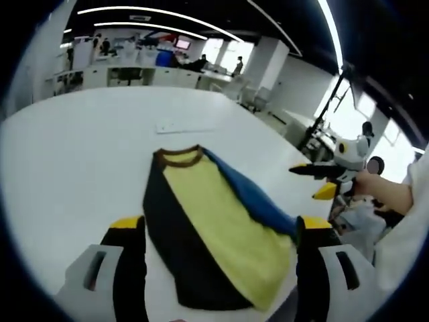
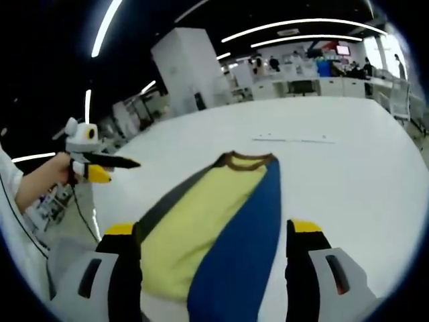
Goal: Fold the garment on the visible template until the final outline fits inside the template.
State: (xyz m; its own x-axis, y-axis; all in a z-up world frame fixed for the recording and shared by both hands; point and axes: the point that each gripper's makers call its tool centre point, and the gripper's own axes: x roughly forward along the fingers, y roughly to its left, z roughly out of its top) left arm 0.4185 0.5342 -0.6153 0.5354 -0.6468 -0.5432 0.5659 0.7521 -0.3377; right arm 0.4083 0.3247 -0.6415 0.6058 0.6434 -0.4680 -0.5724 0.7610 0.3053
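Both hand-held grippers, left point(image 1: 218, 231) and right point(image 2: 213, 235), hover wide open and empty, flanking the garment point(image 1: 214, 235) on the table point(image 1: 74, 154), seemingly poised to fold it.

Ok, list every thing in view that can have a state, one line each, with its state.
Yellow garment with black and blue side panels and brown collar: lying flat on the table, both sides folded inward, held by neither gripper.
Left gripper: open, fingers either side of the garment's near end.
Right gripper: open, above the garment.
White table: bearing the garment.
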